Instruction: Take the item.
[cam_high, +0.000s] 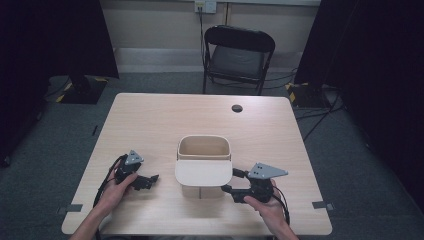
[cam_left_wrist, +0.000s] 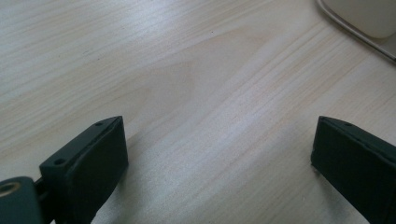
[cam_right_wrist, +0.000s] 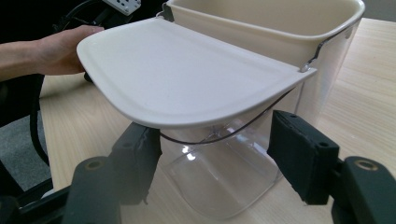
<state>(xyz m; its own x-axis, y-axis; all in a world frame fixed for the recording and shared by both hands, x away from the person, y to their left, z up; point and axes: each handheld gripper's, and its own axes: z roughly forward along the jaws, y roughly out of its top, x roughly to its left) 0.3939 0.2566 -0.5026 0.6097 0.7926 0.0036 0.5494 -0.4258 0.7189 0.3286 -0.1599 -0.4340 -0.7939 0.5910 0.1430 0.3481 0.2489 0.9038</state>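
nearest us, our right black two-jaw tongs sit low at the right front corner of the cream plastic bin with a clear lower body, jaws apart and clamped on nothing; in the right gripper view the thin wire handle hanging under the flat cream lid runs across the gap between them, so we judge they are lined up to take that wire or the lid's edge, though we cannot tell whether a pad touches it yet

our left black two-jaw tongs rest on the pale wooden desk just left of the bin, jaws wide apart over bare wood, probably waiting to steady the bin

the bin stands upright at the desk's middle front, its lid swung forward and level, the mouth open; inside we see nothing, so it looks empty

beyond the desk stands a black folding chair
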